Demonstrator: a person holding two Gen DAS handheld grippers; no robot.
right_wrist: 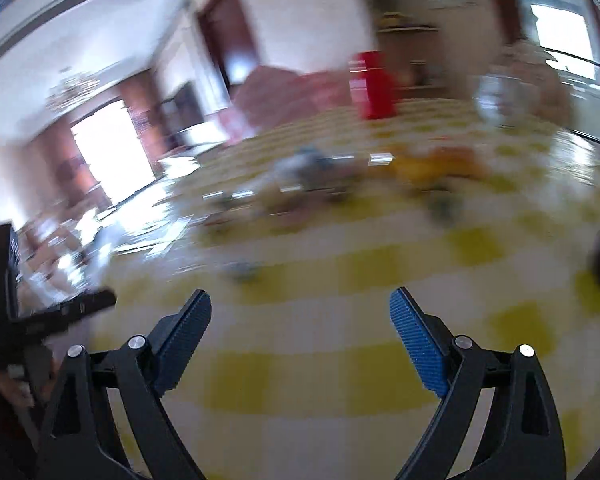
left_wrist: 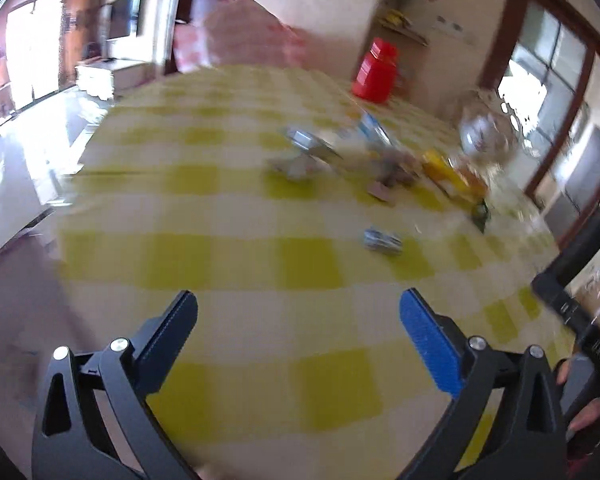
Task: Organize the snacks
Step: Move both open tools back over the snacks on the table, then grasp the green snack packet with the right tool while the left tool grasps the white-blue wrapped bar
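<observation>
Several small snack packets lie in a loose pile at the middle of a table under a yellow-and-white checked cloth. A yellow packet lies at the pile's right. One small silver-blue packet lies alone, nearer to me. My left gripper hovers over the near cloth, open and empty, well short of the packets. In the blurred right wrist view my right gripper is also open and empty. There the pile and the lone packet lie ahead of it.
A red lidded jar stands at the far side of the table, with a clear glass vessel to its right. The other gripper's black frame and a hand show at the right edge. The table's left edge drops to a shiny floor.
</observation>
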